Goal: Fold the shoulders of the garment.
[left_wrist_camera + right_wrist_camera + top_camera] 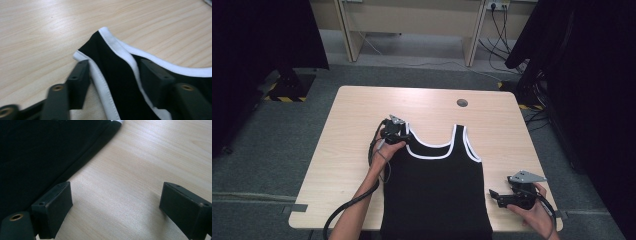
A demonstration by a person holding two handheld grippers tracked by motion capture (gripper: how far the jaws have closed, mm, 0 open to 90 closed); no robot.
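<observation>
Risk: left claw [112,82], half-closed astride the vest's [437,195] shoulder strap [112,55], may pinch a single trim edge, so the strap slips free when lifted. Strap lies between its jaws, not visibly clamped. Right claw [115,205], jaws wide and empty, rests on the worktop [150,157]; vest hem just beside its near jaw.

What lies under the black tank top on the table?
The black tank top lies flat on the light wooden table, which shows bare all around it. Its hem hangs past the near edge. Whatever might be beneath the cloth is covered; no bulge suggests anything.
</observation>
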